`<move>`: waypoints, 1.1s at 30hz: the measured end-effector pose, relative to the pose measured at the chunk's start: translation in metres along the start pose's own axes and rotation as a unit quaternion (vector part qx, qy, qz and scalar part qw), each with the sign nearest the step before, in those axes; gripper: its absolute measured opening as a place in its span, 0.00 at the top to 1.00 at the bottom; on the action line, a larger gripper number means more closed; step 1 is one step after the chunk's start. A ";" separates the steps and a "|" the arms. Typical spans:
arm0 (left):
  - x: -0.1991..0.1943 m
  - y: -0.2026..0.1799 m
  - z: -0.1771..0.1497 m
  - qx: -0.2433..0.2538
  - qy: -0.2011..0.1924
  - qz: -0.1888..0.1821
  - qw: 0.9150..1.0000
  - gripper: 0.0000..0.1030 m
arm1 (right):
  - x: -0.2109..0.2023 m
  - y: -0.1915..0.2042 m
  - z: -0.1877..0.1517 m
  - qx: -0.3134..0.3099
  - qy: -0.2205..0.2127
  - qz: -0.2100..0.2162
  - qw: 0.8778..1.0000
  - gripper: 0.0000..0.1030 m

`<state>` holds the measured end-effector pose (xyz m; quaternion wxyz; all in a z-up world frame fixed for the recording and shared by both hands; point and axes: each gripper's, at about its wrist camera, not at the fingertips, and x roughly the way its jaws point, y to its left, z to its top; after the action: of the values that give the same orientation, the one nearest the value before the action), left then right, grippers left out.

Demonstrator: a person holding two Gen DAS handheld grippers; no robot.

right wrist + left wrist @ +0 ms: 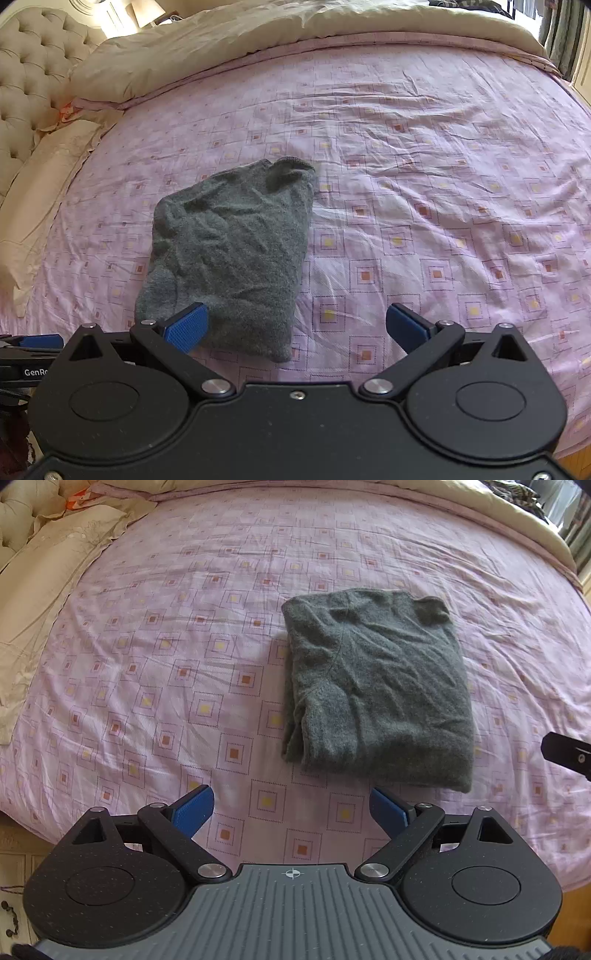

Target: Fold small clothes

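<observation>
Ahead of left hand-held gripper (291, 808), spread wide: folded grey sweater (376, 686).

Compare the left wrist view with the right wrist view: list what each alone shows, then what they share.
Left wrist only: a wooden drawer front with a metal handle at the lower left, and the left tongs, open over bare sheet.

Right wrist only: the tufted headboard and the right tongs, open, holding nothing.

Both: the folded grey sweater on the pink patterned bedsheet, and the beige duvet.
</observation>
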<state>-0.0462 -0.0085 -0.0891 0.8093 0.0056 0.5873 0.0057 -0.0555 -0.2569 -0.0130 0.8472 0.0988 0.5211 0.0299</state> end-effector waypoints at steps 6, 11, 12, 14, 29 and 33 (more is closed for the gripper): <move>0.004 -0.001 0.000 0.003 0.008 -0.001 1.000 0.11 | 0.006 0.000 0.002 0.001 0.007 0.006 1.000 0.01; 0.007 -0.002 0.000 0.001 0.015 -0.003 1.000 0.11 | 0.011 -0.001 0.003 0.004 0.011 0.009 1.000 0.01; 0.007 -0.002 0.000 0.001 0.015 -0.003 1.000 0.11 | 0.012 -0.001 0.003 0.004 0.011 0.008 1.000 0.01; 0.008 -0.002 0.001 0.001 0.016 -0.003 1.000 0.11 | 0.013 -0.001 0.004 0.003 0.011 0.007 1.000 0.01; 0.009 -0.002 0.003 0.001 0.018 -0.002 1.000 0.11 | 0.018 0.004 0.005 0.000 0.013 0.013 1.000 0.01; 0.010 -0.003 0.003 0.001 0.018 -0.002 1.000 0.11 | 0.019 0.005 0.006 0.001 0.013 0.016 1.000 0.01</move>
<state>-0.0402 -0.0113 -0.0973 0.7986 0.0049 0.6018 0.0039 -0.0417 -0.2500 -0.0261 0.8394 0.1077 0.5308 0.0445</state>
